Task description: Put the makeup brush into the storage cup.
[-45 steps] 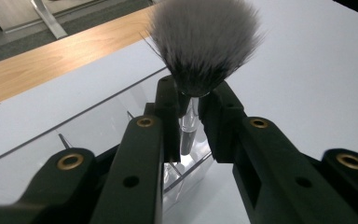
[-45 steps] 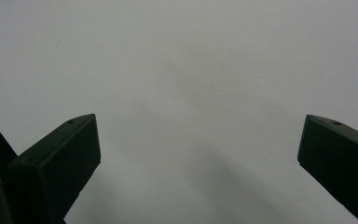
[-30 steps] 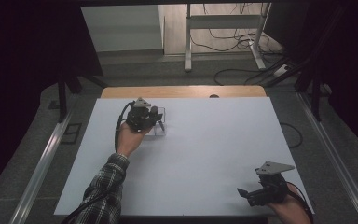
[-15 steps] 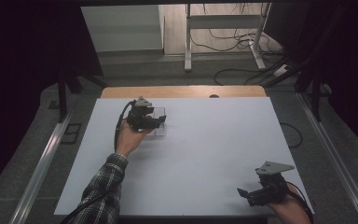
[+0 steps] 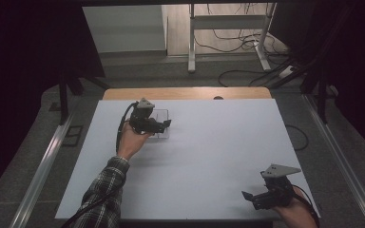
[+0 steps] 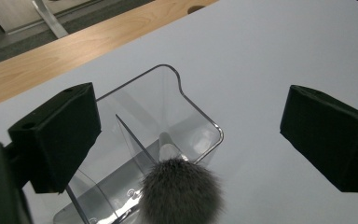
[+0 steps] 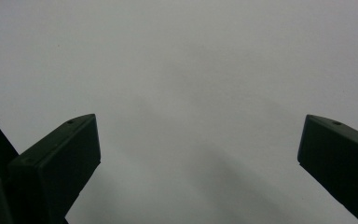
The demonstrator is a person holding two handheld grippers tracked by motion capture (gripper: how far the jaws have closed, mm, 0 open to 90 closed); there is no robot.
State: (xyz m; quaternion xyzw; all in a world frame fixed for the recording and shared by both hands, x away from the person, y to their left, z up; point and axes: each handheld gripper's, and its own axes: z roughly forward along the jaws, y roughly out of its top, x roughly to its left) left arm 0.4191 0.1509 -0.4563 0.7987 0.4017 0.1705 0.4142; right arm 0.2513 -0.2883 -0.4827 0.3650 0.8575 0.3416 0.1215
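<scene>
The left gripper [image 5: 164, 124] had just been opening its fingers, wide apart with nothing gripped. The makeup brush [image 6: 179, 189] stood bristles-up in the clear acrylic organizer [image 6: 193, 107] directly below, far-left on the desk [image 5: 218, 142]. The right gripper [image 5: 249, 197], open and empty, sat near-right, well apart.

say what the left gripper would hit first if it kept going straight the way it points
Probably the fluffy brush head standing in the clear divided holder, right ahead between the open left gripper jaws; depth is unclear.
</scene>
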